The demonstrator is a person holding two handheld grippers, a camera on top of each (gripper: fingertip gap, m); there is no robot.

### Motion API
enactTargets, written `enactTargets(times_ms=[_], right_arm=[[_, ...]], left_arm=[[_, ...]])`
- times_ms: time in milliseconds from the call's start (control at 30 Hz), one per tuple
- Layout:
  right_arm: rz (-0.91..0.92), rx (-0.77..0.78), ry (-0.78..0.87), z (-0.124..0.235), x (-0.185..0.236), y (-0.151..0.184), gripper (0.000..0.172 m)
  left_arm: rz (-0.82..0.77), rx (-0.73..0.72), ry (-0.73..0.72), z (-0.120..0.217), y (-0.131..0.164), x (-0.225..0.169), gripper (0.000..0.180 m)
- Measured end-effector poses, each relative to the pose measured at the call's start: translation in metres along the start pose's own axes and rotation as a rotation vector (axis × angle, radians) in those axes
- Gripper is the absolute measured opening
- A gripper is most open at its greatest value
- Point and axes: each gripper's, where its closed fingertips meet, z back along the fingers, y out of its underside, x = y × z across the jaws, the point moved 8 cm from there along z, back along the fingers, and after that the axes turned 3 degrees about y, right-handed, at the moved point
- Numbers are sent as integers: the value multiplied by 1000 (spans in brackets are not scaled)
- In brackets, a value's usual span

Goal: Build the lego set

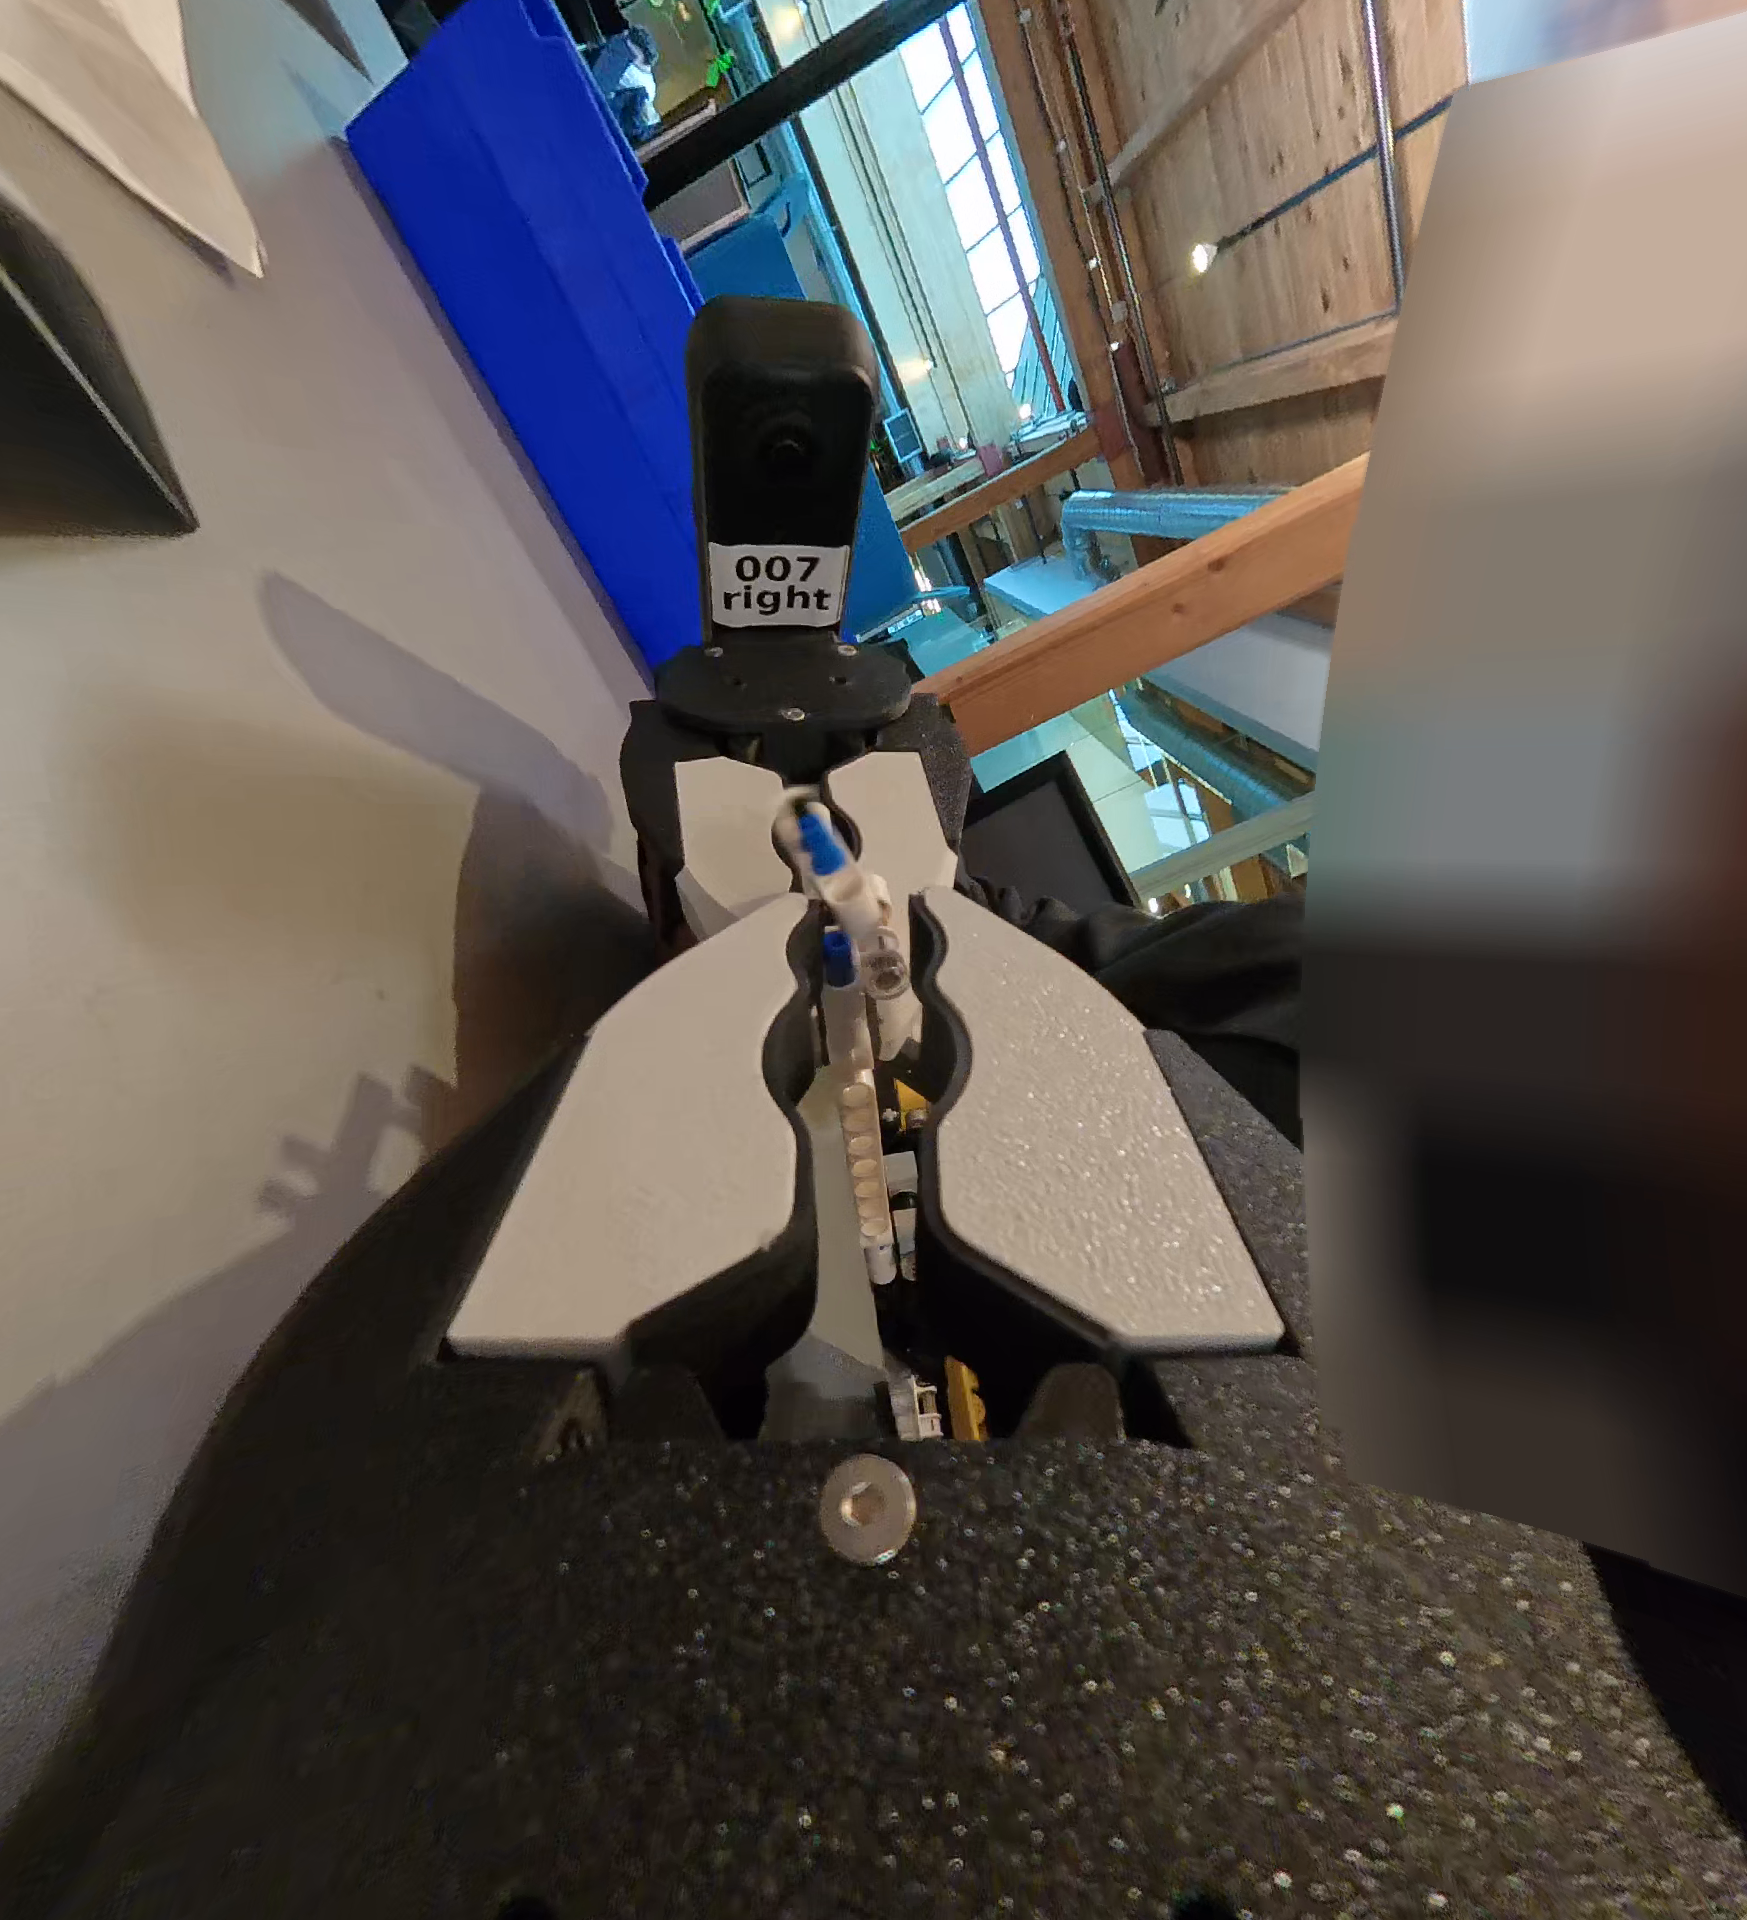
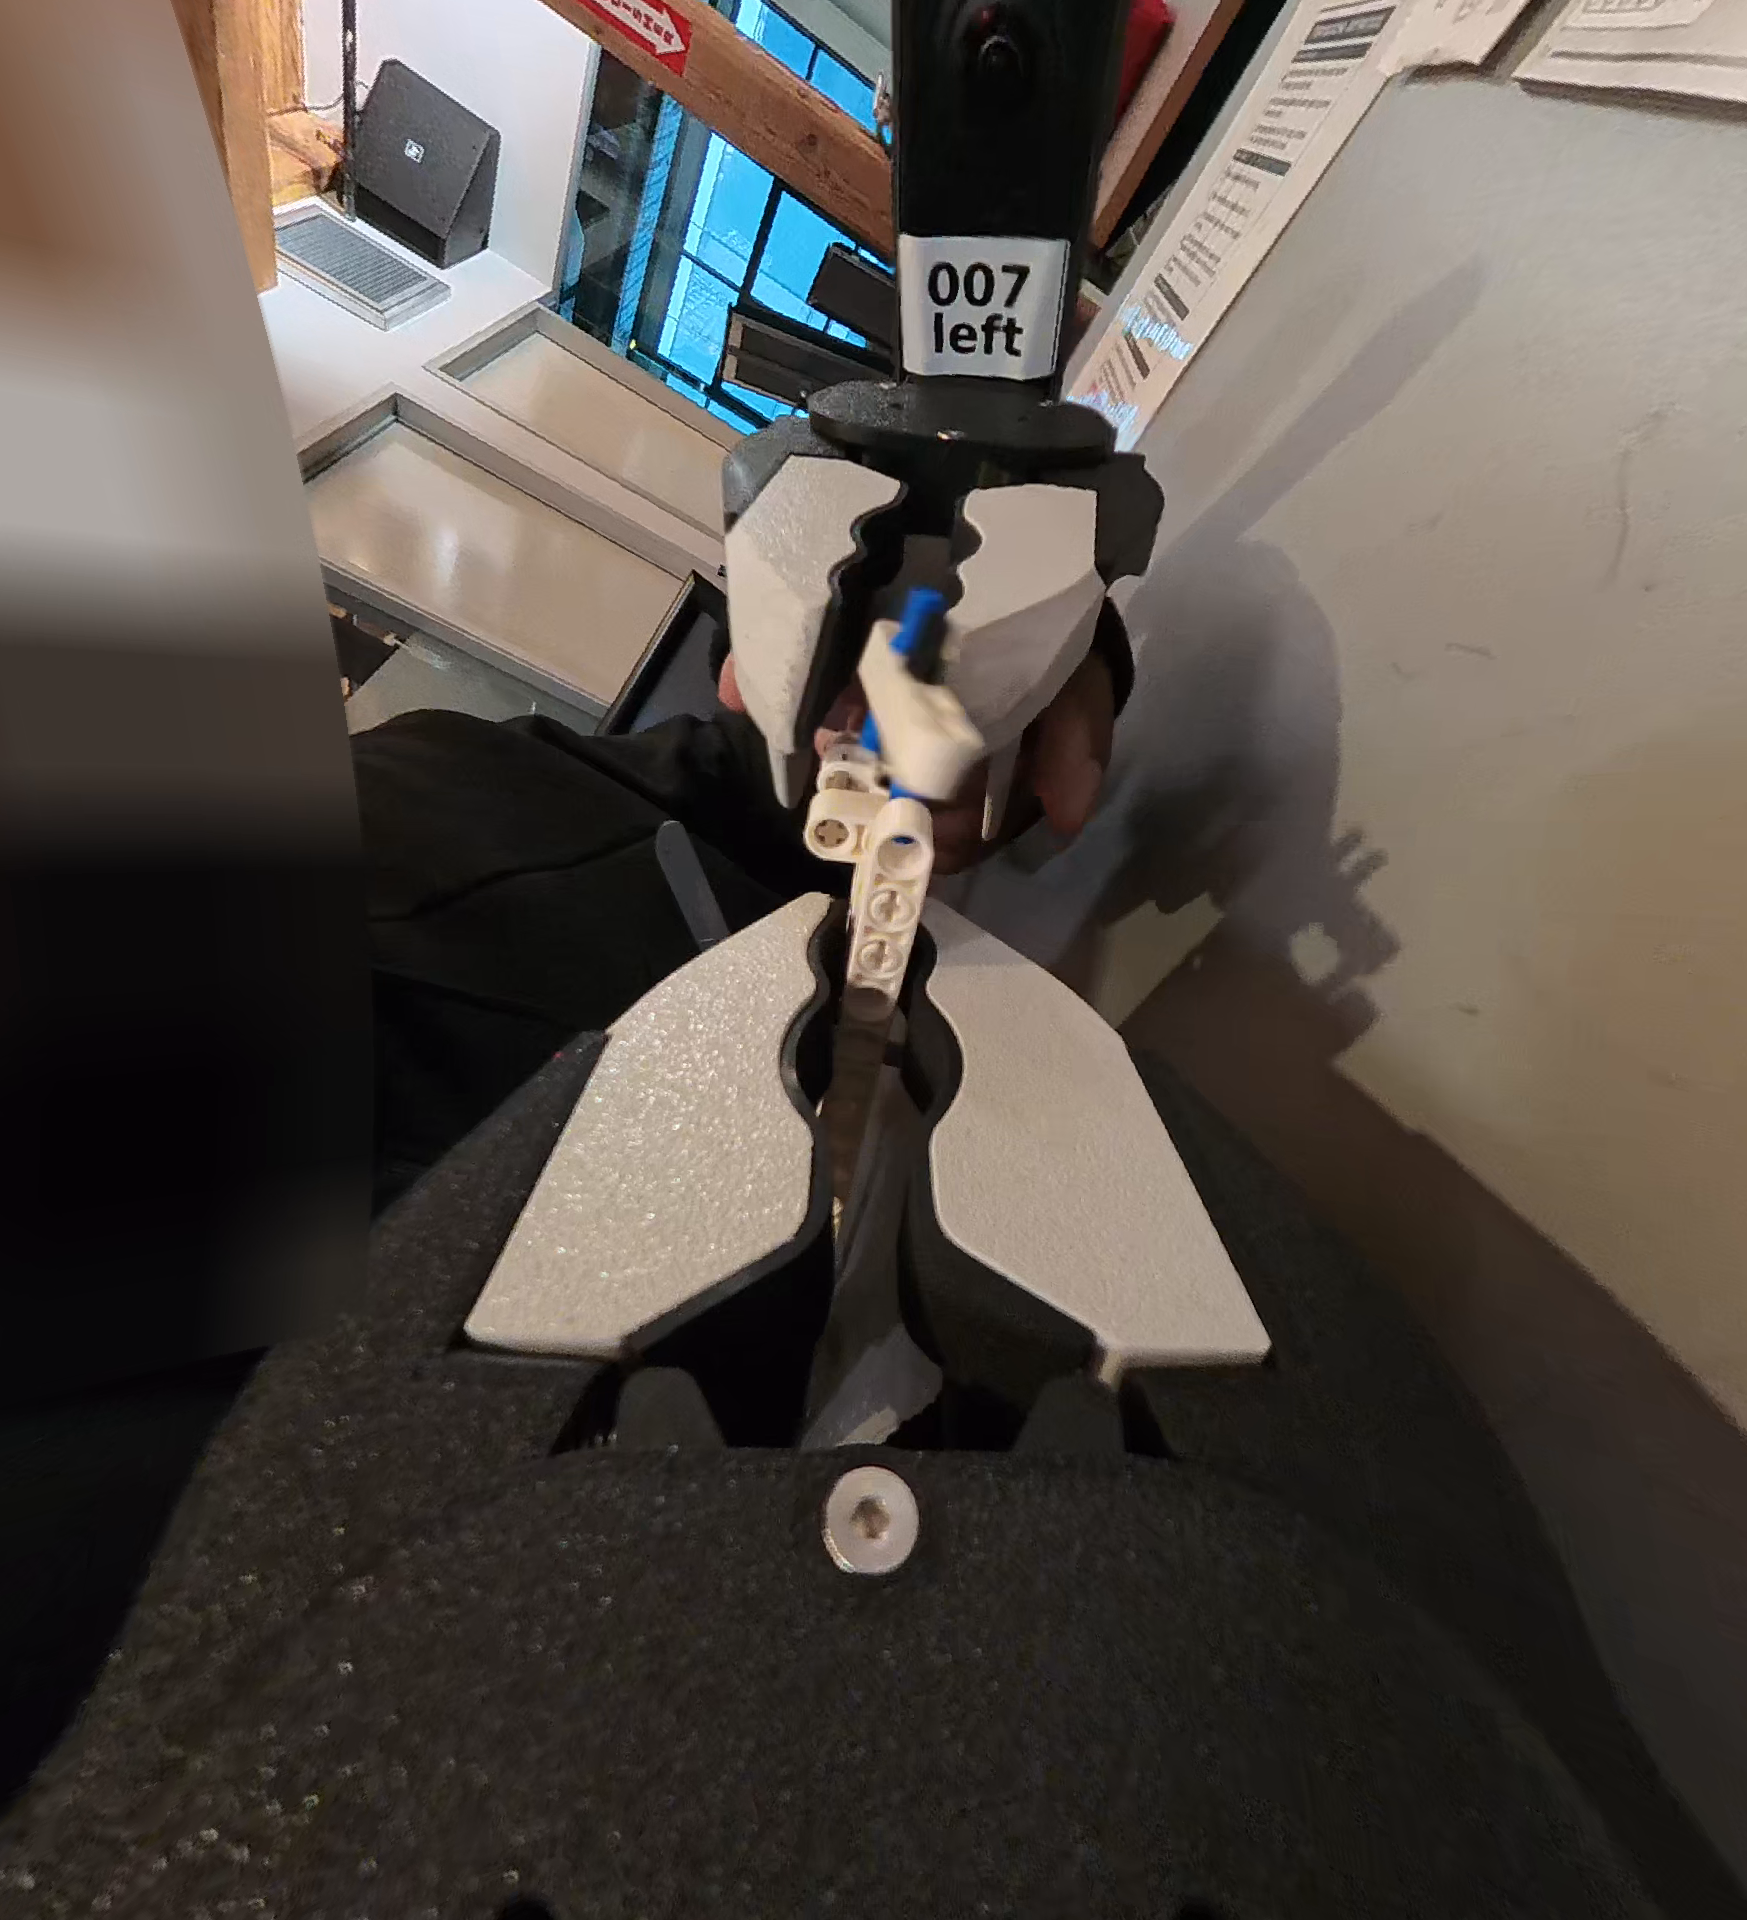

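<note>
Left gripper: the left gripper (image 1: 853, 935) had its pale fingers (image 1: 703, 1091) drawn close around a white holed beam (image 1: 864, 1153) with a blue pin (image 1: 834, 961); I could not tell whether the pads pressed on it.
Right gripper: the right gripper (image 2: 874, 925) faced it at twelve o'clock, tips nearly meeting, its fingers (image 2: 682, 1122) pinching a white beam with round holes (image 2: 879, 925).
Assembly: the white pieces joined between the two tips, with a small white connector (image 2: 838, 826) at the joint and a white angled piece (image 2: 916, 717) carrying a blue pin (image 2: 919, 618) reaching into the left gripper's mouth.
Surroundings: a pale wall (image 1: 225, 831) at nine o'clock in the left wrist view; a blue bin (image 1: 536, 343) at eleven o'clock; a wooden beam (image 1: 1160, 613) at two o'clock.
Person: a hand (image 2: 1056, 748) gripped behind the left gripper; a dark sleeve (image 2: 536, 831) lay at nine o'clock.
</note>
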Motion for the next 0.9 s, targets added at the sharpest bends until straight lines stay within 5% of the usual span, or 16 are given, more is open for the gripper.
enactTargets(times_ms=[267,467,733,900], right_arm=[[1,5,26,2,0,0,8],[-18,20,130,15,-6,2,9],[-61,15,142,28,-11,8,10],[-54,17,135,27,-12,10,10]], left_arm=[[-11,40,-17,4,-8,1,25],[-186,3,-231,29,-31,2,25],[-291,136,-420,17,-22,25,24],[-285,207,-360,-1,-15,25,26]])
